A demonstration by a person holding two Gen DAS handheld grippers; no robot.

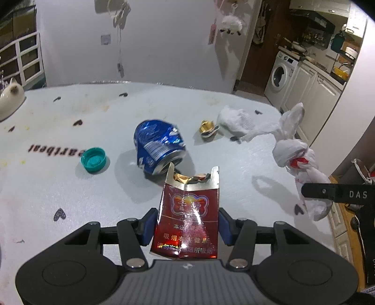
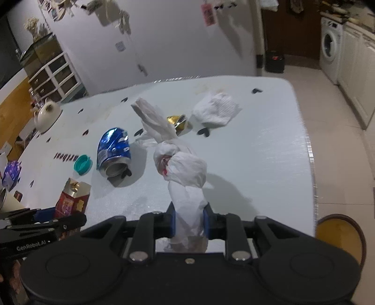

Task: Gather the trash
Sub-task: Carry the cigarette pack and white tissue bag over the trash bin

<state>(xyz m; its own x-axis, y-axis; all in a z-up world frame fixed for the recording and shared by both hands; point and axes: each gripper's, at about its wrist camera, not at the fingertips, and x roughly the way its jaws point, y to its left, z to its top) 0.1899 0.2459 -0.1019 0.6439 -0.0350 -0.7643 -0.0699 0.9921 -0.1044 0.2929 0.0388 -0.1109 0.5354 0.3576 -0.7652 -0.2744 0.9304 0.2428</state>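
A lived-in home, open to its kitchen

At two o'clock stand a white front-loading washing machine (image 1: 280, 76), cream kitchen cabinets (image 1: 311, 90) and a dark range hood (image 1: 311, 20); at nine o'clock a white lattice shelf unit (image 2: 55, 75); between them a pale cloth-covered desk (image 1: 70, 187) bearing a cream ceramic teapot (image 2: 45, 115).

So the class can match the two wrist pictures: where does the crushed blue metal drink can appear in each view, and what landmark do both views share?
Left wrist view: the crushed blue metal drink can lies on the table at centre, just beyond the red cigarette pack.
Right wrist view: the can lies left of centre, left of the knotted white plastic bag.
Shared landmark: the teal plastic bottle cap, just left of the can in both.
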